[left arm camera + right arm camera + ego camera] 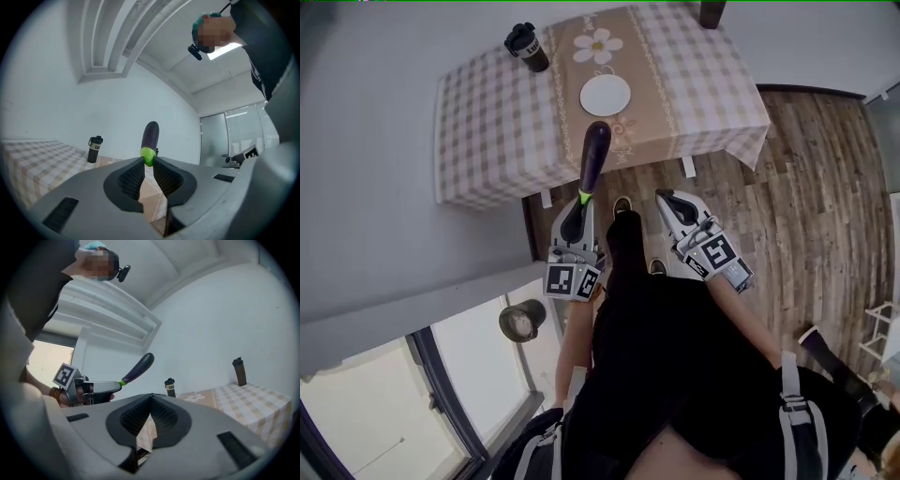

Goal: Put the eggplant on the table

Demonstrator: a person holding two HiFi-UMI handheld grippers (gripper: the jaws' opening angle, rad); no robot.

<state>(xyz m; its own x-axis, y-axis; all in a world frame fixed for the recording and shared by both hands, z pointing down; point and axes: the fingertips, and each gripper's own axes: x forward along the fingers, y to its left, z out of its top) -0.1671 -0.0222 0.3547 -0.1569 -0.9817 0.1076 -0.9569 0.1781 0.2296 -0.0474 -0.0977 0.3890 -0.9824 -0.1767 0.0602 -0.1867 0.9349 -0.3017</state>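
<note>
Since the eggplant (594,150) is clamped only at its green stem end by the left tongs (580,201), it is held out like a lever, seemingly above the near edge of the checked tabletop (487,112). A grip nearer mid-body is judged steadier. Its dark purple skin is smooth and glossy, so slipperiness is expected; it is judged stiff and light. The right tongs (667,199) are closed with nothing between them.

Noting round white plate (606,95) lying midway on checked-cloth table (487,122), with black lidded tumbler (527,47) standing behind and left of it. Logging long purple eggplant (594,155) sticking out ahead of grey left gripper (581,202), tip showing over near table edge in head view, just before plate. Logging grey right gripper (666,197) hanging beside it, to the right, over wooden plank floor (806,187).
</note>
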